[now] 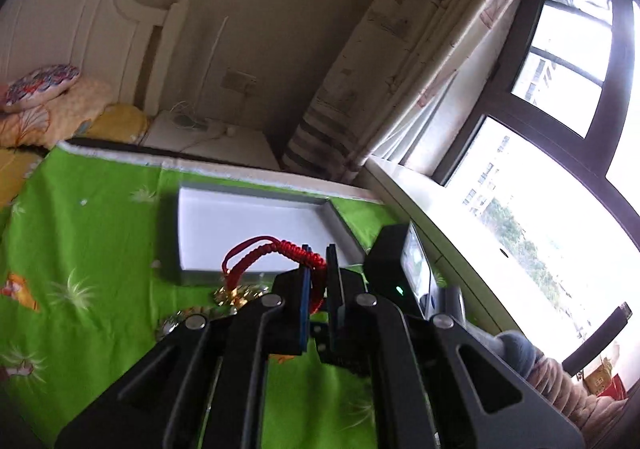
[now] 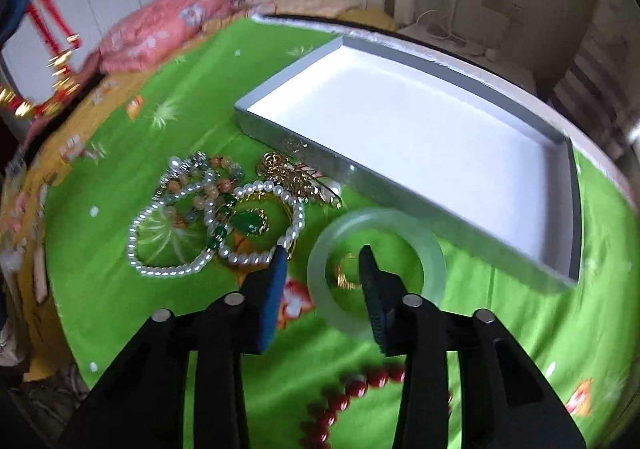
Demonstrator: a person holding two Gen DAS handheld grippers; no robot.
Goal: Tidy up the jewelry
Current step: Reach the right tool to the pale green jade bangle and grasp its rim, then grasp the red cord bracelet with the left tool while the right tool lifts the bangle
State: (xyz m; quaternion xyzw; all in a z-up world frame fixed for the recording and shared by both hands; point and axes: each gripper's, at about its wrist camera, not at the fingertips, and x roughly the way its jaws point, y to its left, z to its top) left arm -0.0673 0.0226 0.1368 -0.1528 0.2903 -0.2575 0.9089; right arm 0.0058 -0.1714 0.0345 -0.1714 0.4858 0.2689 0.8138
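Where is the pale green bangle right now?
In the right wrist view the bangle lies on the green cloth, beside the tray, with the right gripper straddling its rim.

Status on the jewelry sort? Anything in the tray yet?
Done: nothing; the gray tray shows only bare white lining. In hand: left gripper is shut on the red braided bracelet, lifted near the tray. Right gripper is open over the jade bangle. Left: the pearl bracelets, gold pieces and red beads on the green cloth.

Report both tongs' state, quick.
Left tongs: closed on the red braided cord bracelet, lifted off the cloth.
Right tongs: open, holding nothing, straddling the rim of the pale green jade bangle.
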